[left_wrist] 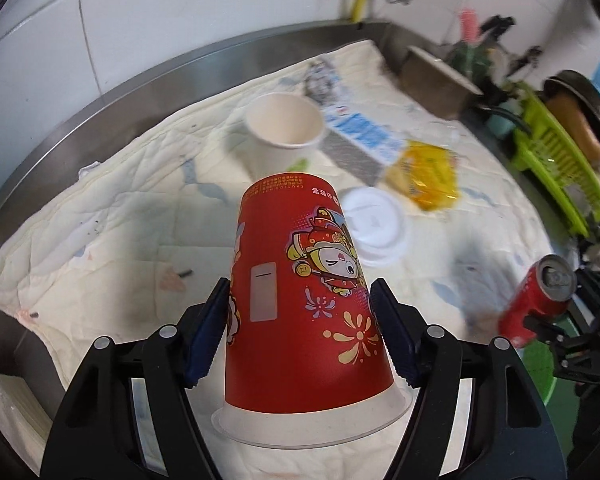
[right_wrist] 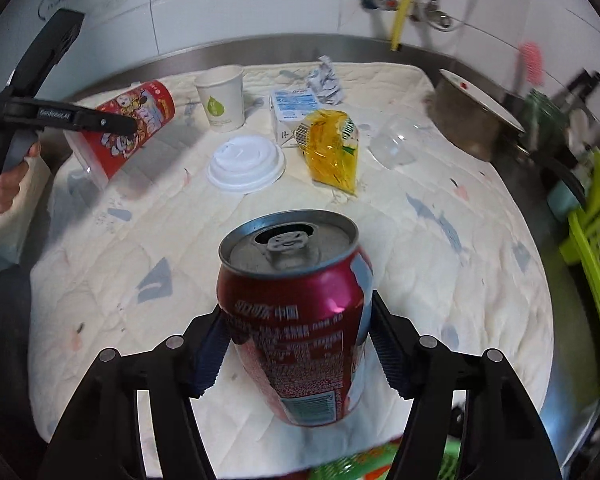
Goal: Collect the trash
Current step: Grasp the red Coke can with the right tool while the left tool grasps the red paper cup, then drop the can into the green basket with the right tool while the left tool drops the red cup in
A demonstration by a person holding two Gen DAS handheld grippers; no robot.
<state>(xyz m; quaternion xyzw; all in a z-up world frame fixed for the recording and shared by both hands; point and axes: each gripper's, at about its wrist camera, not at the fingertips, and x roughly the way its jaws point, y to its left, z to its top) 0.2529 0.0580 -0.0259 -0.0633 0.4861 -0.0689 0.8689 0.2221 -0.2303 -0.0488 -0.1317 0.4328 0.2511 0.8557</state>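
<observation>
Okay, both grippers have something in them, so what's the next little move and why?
Probably carry both toward the bin. The left gripper is shut on the red paper cup, the right gripper on the soda can, both lifted off the white cloth. A green basket shows just beneath the can, likely the drop spot.

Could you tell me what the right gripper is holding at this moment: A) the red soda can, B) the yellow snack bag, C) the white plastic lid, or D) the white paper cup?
A: in the right wrist view the right gripper has its fingers closed on both sides of the red soda can, while the white lid lies on the cloth beyond.
</observation>
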